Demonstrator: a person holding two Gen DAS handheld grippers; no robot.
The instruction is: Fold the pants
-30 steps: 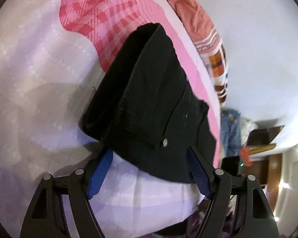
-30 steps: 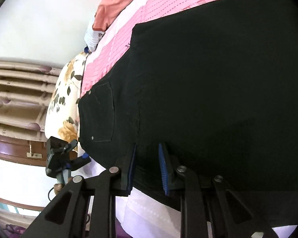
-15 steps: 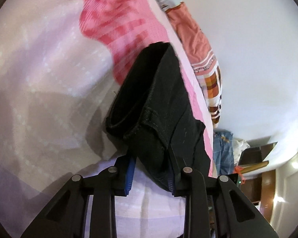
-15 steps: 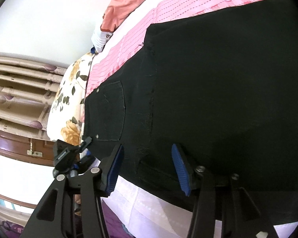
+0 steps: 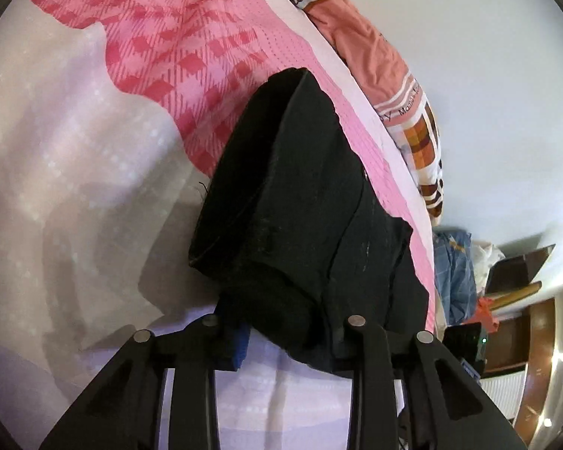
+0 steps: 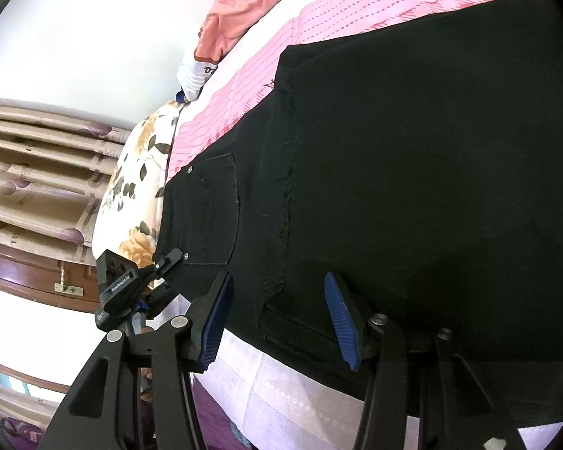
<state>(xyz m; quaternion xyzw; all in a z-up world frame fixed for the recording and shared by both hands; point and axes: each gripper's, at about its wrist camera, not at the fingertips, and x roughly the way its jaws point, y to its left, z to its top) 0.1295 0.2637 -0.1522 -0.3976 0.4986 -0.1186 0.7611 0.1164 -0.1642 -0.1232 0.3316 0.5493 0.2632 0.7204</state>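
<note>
While the black pants [image 6: 413,172] lie spread on the pink checked bedsheet [image 5: 191,45], both tools work the near edge of the garment. The left gripper [image 5: 281,332] now has its jaws clamped on a bunched fold of the pants at the waistband end; one second ago these jaws stood wide apart around that edge, and half a second ago they were already closing on it. The right gripper [image 6: 279,317] shows the opposite change: its jaws, nearly together on the fabric edge one second ago, now stand well apart, with the blue pads [image 6: 339,318] either side of the hem near the back pocket [image 6: 206,206] and no cloth pinched between them.

Judgement: control of the garment has passed to the left side. The right tool appears free to take a new hold before the next fold is drawn. A striped pillow [image 5: 368,48] lies beyond the pants against the wall.
</note>
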